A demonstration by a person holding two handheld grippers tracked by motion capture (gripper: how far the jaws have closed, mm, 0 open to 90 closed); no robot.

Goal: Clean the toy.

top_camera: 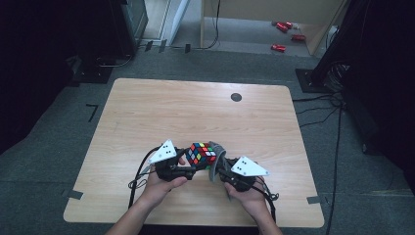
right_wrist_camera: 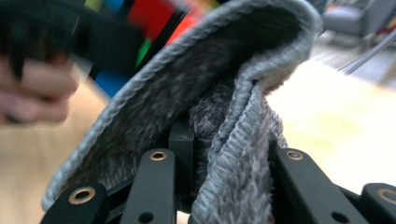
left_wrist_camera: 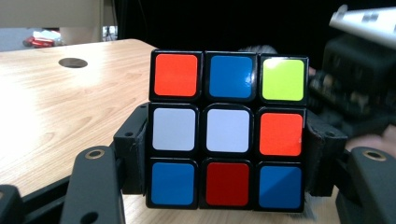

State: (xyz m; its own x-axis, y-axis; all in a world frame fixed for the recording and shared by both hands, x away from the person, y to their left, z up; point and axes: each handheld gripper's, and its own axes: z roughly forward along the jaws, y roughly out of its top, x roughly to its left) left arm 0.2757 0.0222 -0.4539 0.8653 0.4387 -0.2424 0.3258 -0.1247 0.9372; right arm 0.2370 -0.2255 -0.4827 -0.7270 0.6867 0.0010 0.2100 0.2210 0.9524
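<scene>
High view first: my left gripper (top_camera: 188,164) clamps the puzzle cube (top_camera: 202,153) near the table's (top_camera: 147,112) front edge, and my right gripper (top_camera: 221,169) brings the grey cloth (top_camera: 218,155) against the cube's right side; I judge wiping barely begun. Left gripper view: jaws pinch the cube (left_wrist_camera: 227,129) squarely, white centre facing me, no long axis. Right gripper view: jaws pressed on the folded cloth (right_wrist_camera: 224,116), fold pointing cubeward.
</scene>
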